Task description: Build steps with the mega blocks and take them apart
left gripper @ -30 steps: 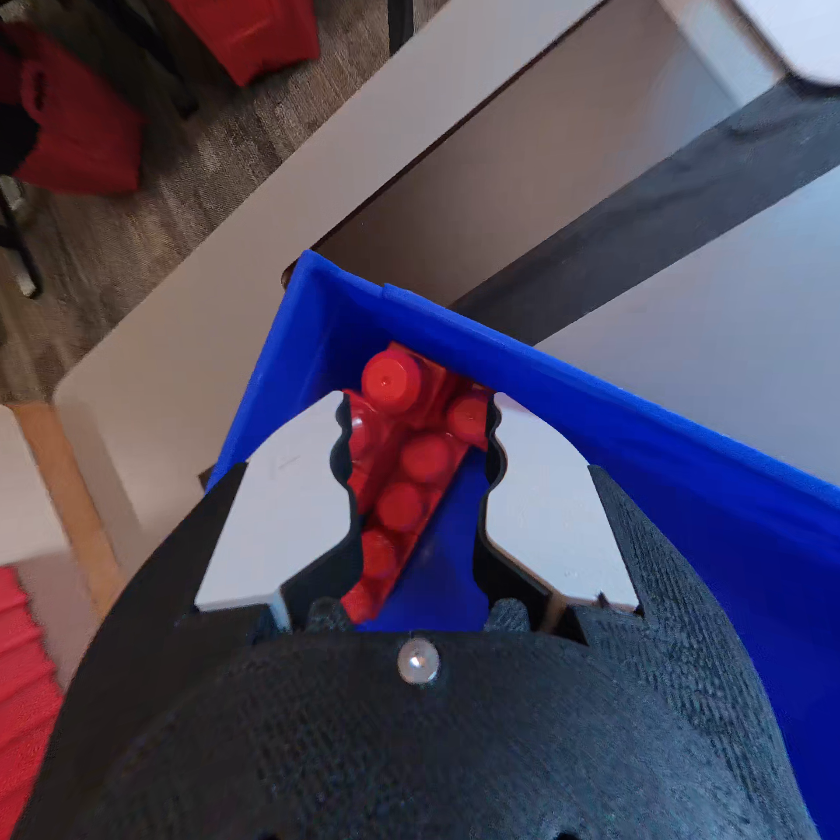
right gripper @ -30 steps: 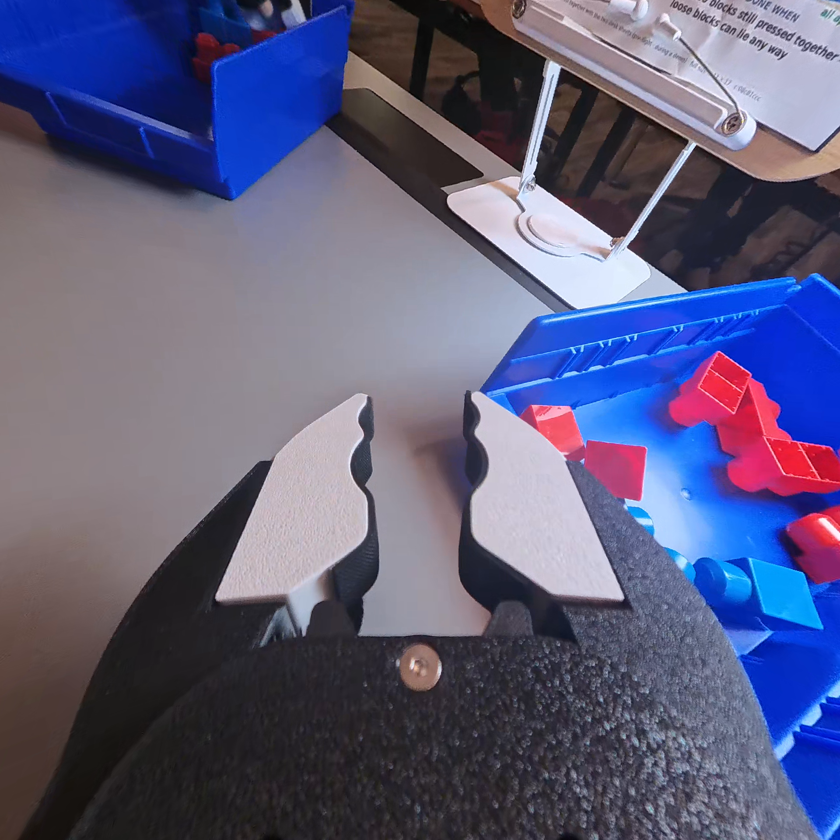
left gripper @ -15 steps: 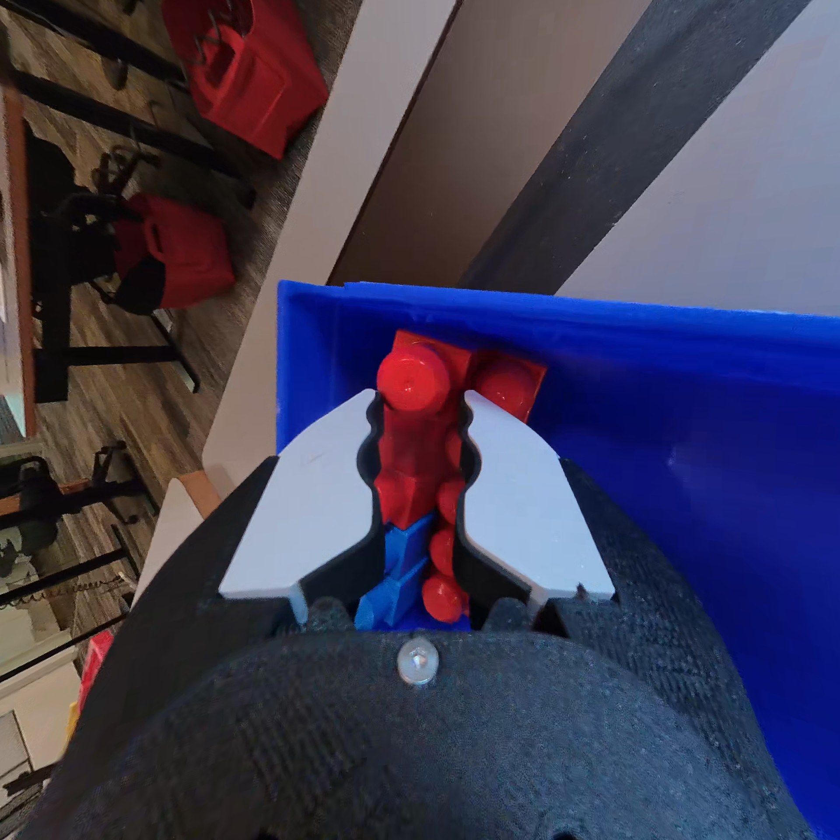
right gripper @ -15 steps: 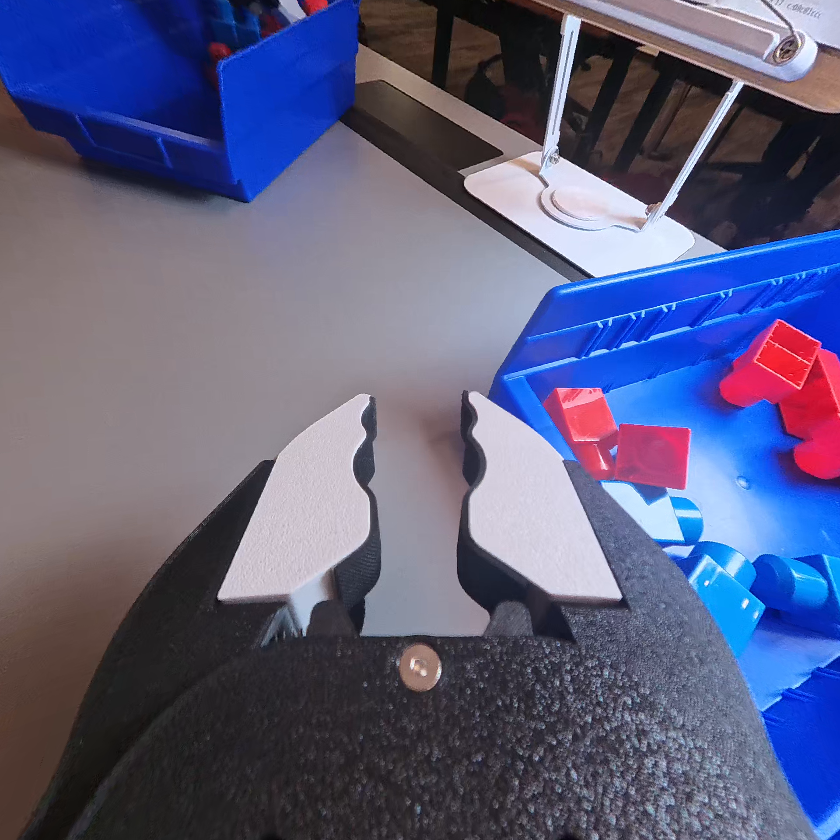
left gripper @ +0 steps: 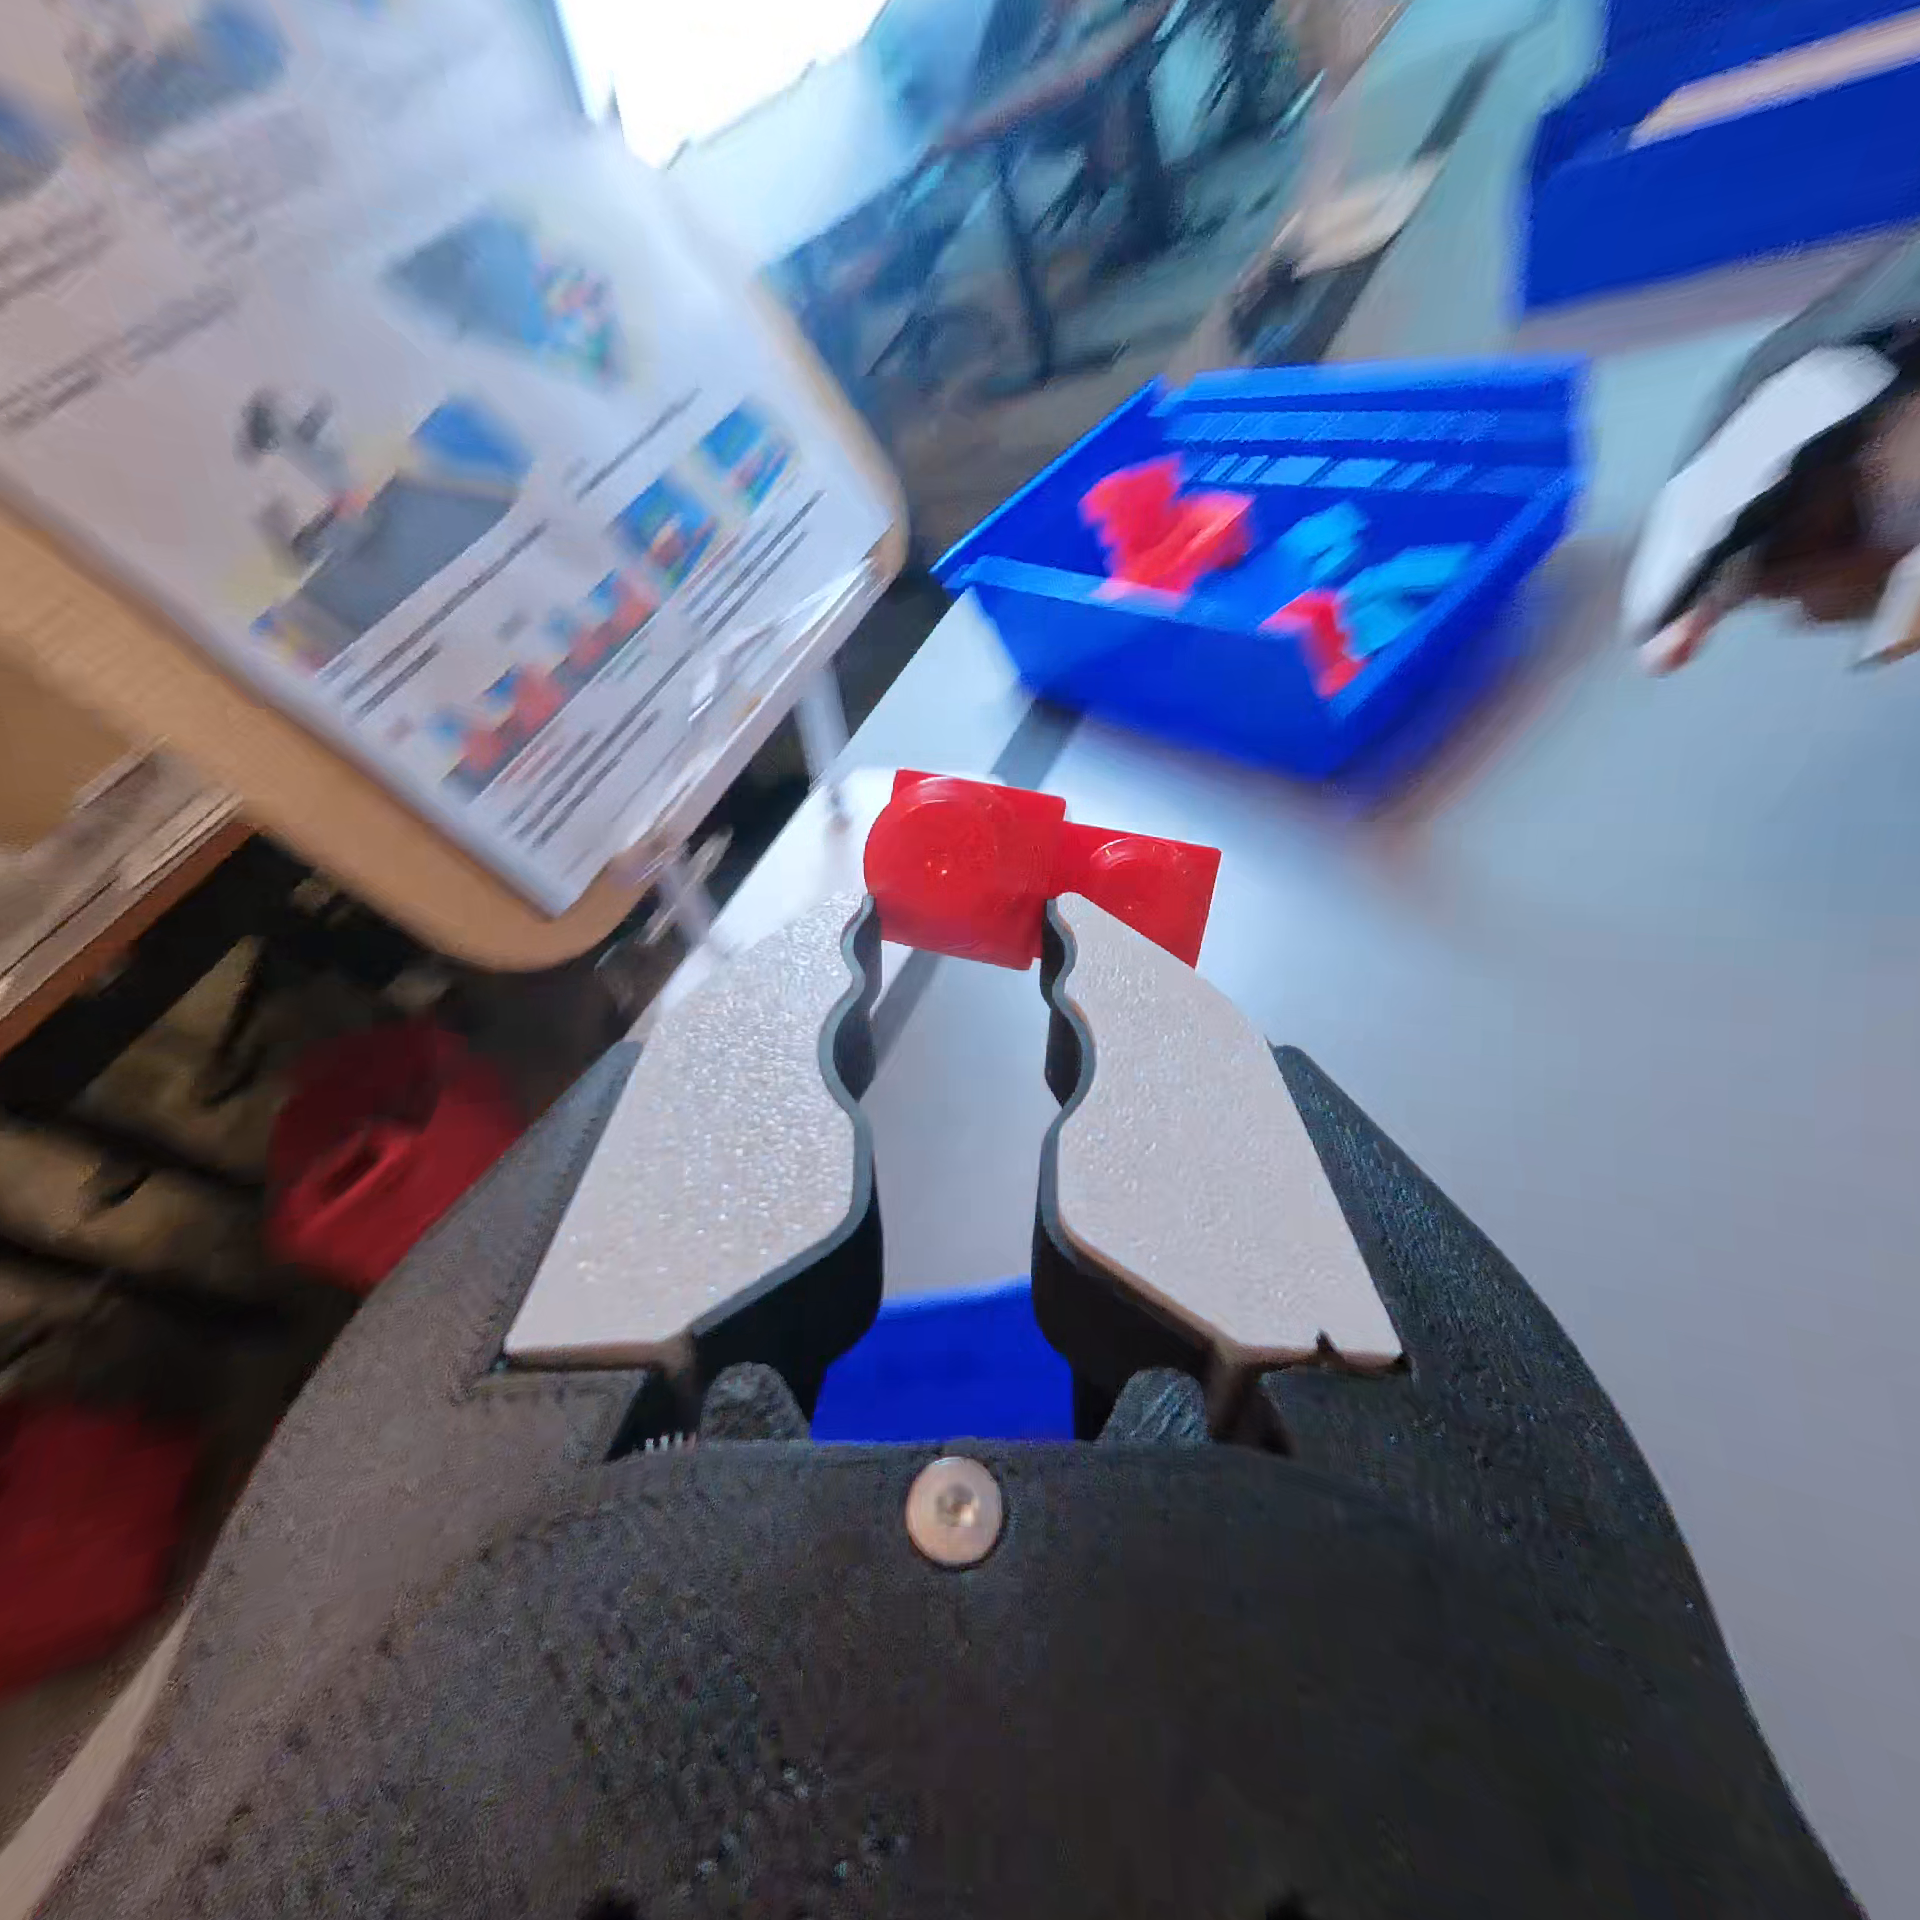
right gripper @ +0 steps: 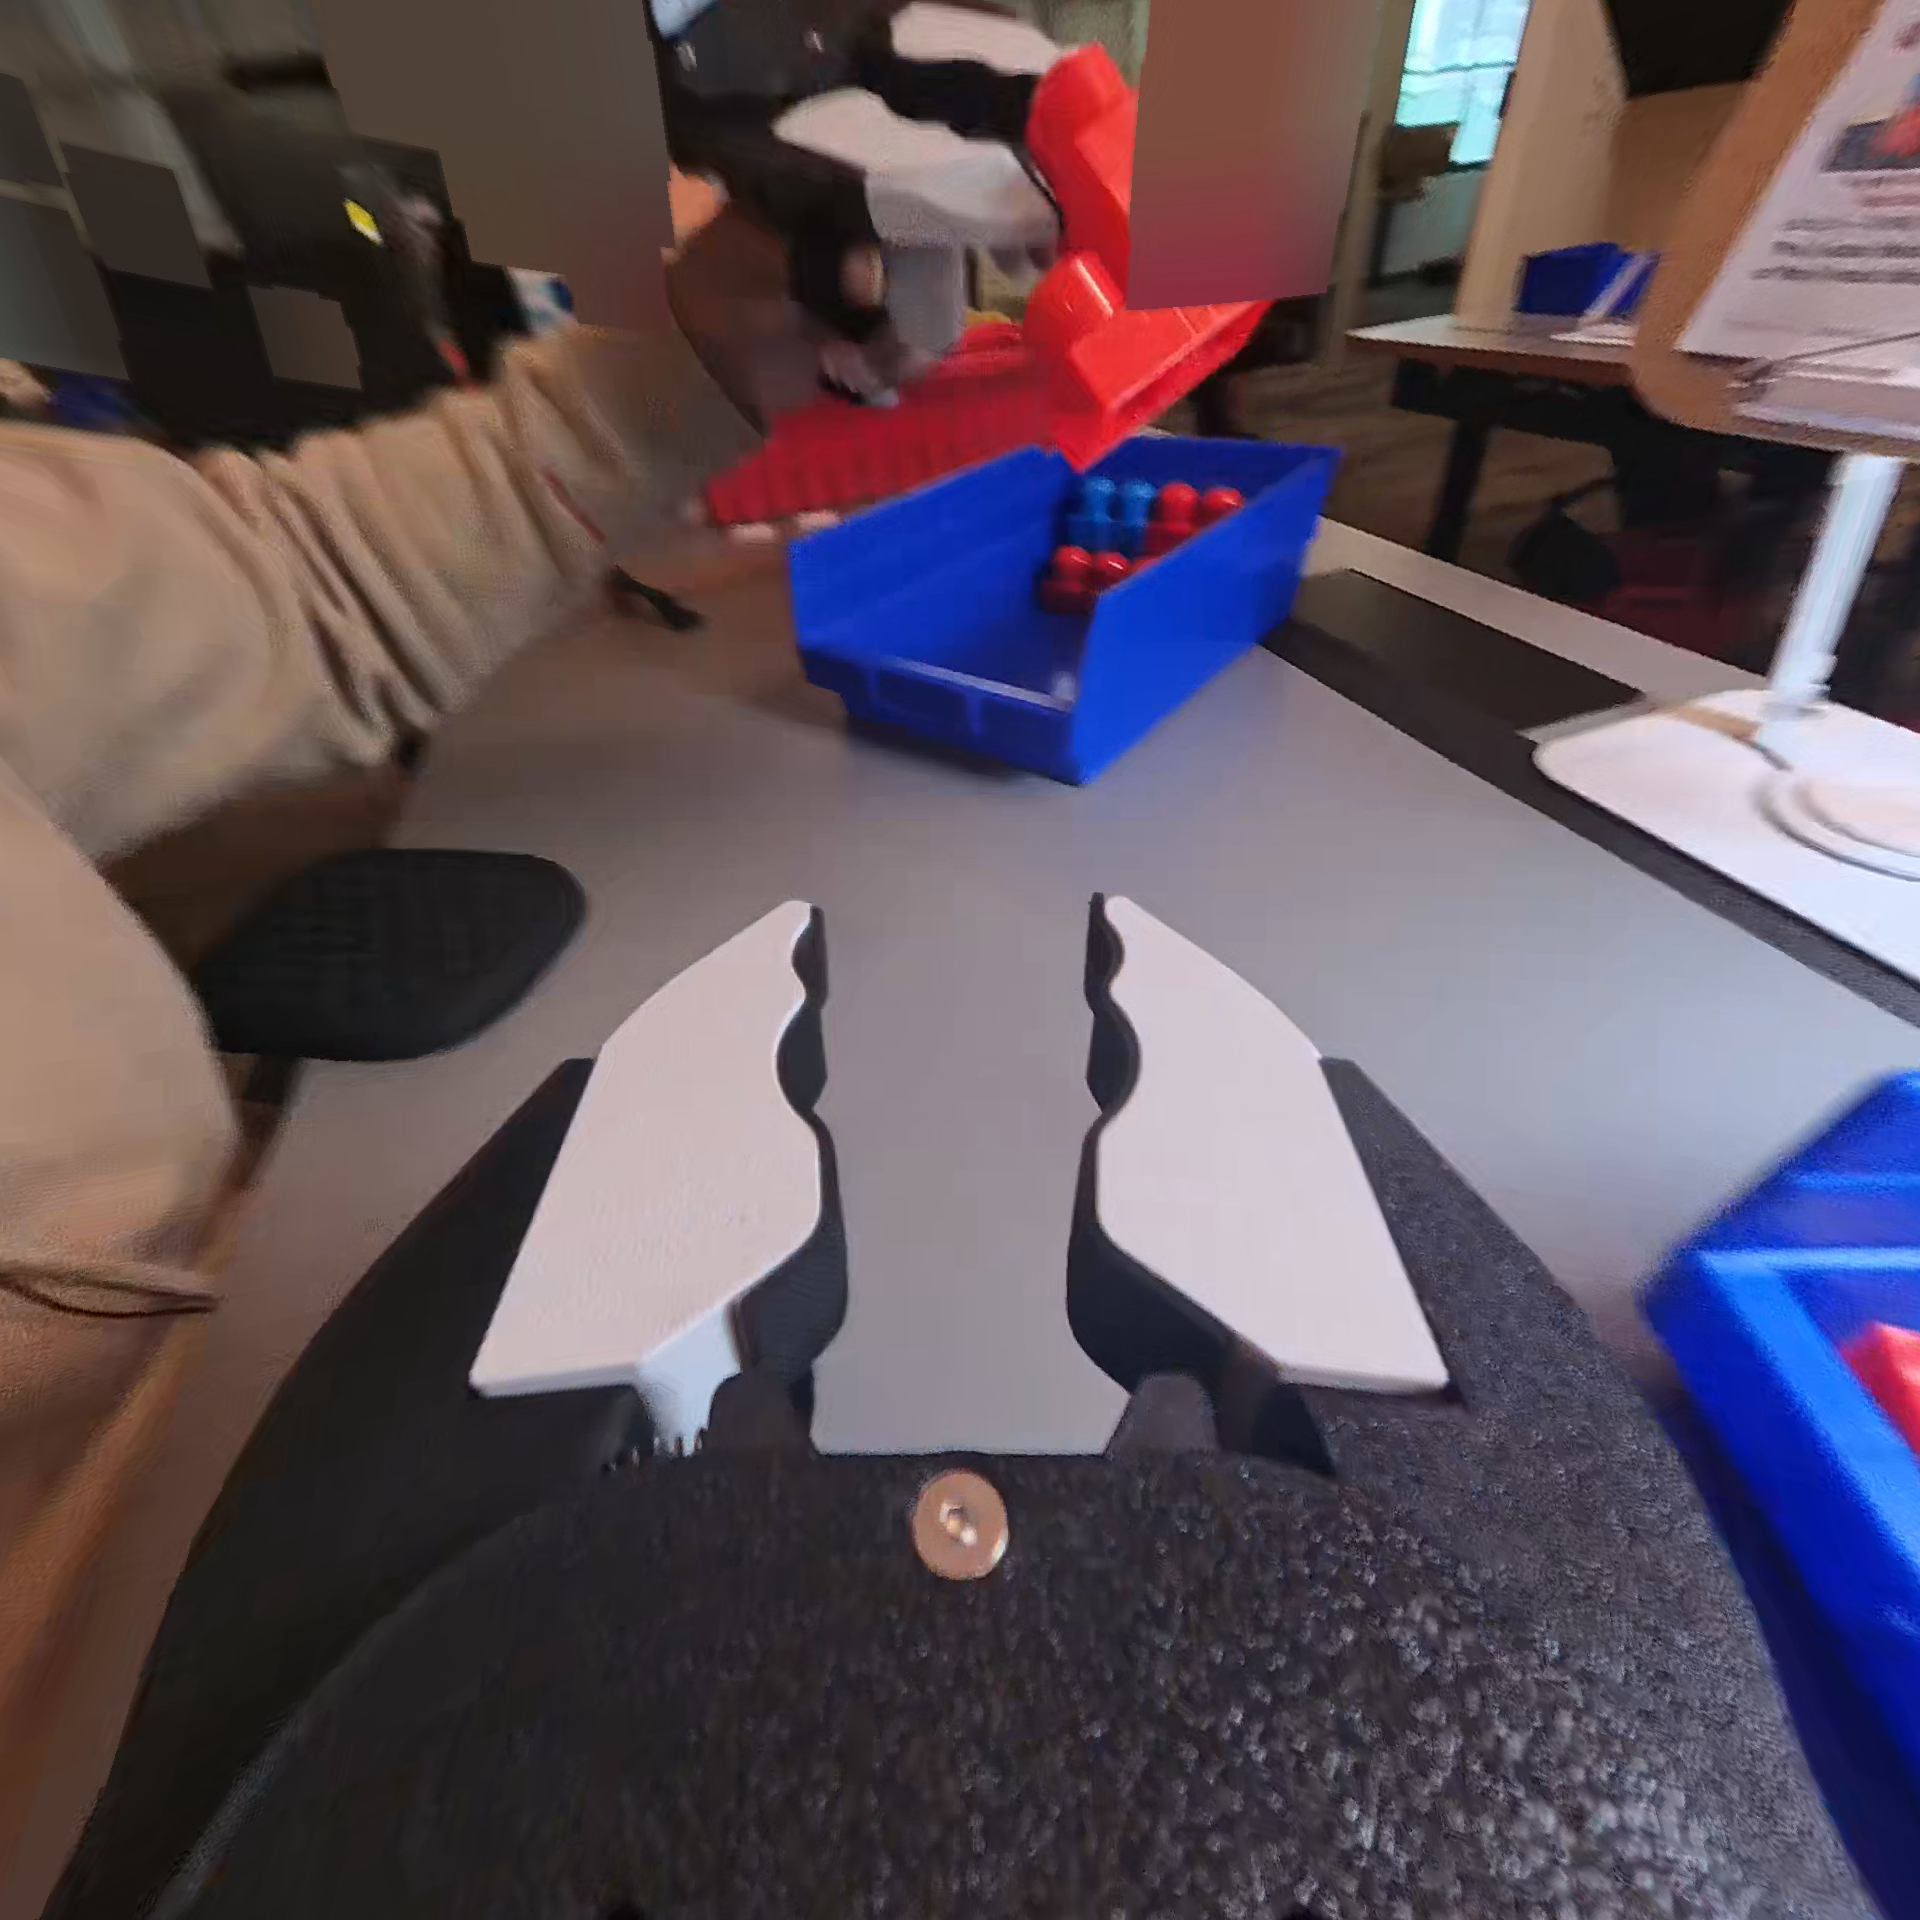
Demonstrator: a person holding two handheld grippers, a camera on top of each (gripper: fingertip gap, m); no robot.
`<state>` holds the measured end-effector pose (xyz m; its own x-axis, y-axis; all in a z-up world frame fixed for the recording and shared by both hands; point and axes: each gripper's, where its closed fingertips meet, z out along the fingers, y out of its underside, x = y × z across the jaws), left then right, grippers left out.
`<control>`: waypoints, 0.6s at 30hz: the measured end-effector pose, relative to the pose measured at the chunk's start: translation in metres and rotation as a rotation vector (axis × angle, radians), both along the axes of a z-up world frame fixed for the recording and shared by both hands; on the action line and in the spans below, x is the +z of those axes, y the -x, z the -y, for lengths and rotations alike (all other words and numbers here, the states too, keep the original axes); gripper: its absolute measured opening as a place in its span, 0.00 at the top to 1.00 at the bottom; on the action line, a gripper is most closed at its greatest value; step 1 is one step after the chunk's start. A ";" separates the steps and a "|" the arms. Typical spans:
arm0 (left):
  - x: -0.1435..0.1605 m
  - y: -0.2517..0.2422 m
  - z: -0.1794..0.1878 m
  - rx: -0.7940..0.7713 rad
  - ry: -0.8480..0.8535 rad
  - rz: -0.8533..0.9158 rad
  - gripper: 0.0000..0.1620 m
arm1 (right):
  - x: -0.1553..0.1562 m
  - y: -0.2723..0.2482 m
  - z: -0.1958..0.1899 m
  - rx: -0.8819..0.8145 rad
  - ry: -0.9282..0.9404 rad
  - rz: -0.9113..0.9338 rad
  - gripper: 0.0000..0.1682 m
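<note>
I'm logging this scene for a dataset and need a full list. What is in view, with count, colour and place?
Block: one, red, clamped at the left gripper's tips, above the table.
Bins: two, blue; one far across the table holding red and blue blocks, one beside the right gripper, also holding red and blue blocks.
Table: one, grey.
Instruction sheet: one, white, on a stand at the table's edge.
Stand base: one, white, on the table.
Left gripper: shut on the block.
Right gripper: open, empty, over the table.
</note>
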<state>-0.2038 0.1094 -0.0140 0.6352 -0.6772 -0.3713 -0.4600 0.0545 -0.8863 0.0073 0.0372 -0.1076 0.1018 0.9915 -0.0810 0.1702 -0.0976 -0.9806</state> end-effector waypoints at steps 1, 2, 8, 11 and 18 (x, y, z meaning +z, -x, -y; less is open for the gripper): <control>0.001 -0.027 0.018 -0.080 -0.013 0.057 0.81 | 0.006 0.005 0.013 0.063 0.054 -0.048 0.69; 0.002 -0.052 0.036 -0.155 -0.022 0.111 0.81 | 0.012 0.010 0.025 0.131 0.126 -0.095 0.66; -0.010 -0.149 0.110 -0.469 -0.070 0.307 0.82 | 0.032 0.017 0.059 0.423 0.550 -0.301 0.58; -0.025 -0.167 0.119 -0.516 -0.092 0.278 0.82 | 0.040 0.014 0.063 0.490 0.655 -0.358 0.68; -0.052 -0.166 0.116 -0.537 -0.037 0.258 0.82 | 0.028 0.014 0.050 0.423 0.615 -0.331 0.76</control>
<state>-0.0378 -0.0062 -0.0657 0.2804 -0.9182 -0.2798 -0.1301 0.2525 -0.9588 -0.0064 -0.0130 -0.0801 -0.3954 0.7095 -0.5833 0.0238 -0.6269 -0.7787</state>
